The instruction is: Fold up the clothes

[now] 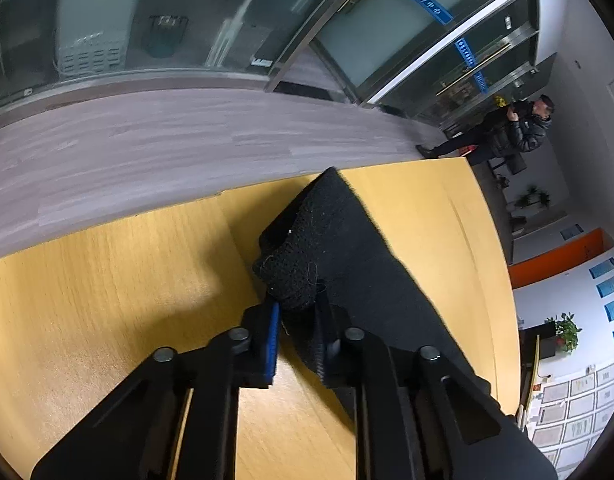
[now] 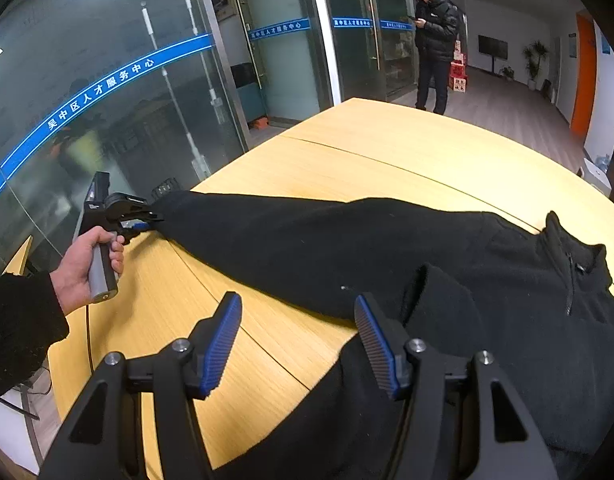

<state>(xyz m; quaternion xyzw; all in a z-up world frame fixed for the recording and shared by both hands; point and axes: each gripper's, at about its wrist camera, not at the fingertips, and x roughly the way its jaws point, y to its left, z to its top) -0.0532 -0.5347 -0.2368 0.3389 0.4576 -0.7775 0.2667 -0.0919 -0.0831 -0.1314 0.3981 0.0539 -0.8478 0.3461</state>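
Note:
A black fleece jacket [image 2: 487, 280] with a zip collar lies on the yellow wooden table [image 2: 387, 152]. One sleeve [image 2: 267, 236] is stretched out to the left. My left gripper [image 1: 297, 304] is shut on the sleeve's knitted cuff [image 1: 295, 276]; it also shows in the right wrist view [image 2: 147, 218], held by a hand at the table's left edge. My right gripper [image 2: 297, 320] is open and empty, hovering above the table just below the sleeve, with its right finger [image 2: 375, 344] over the jacket's body.
The table's edge [image 1: 147, 208] drops to a grey floor [image 1: 147, 144] on the left. Glass walls and doors [image 2: 147, 80] stand beyond. A man in a black jacket [image 2: 435, 44] stands past the table's far end.

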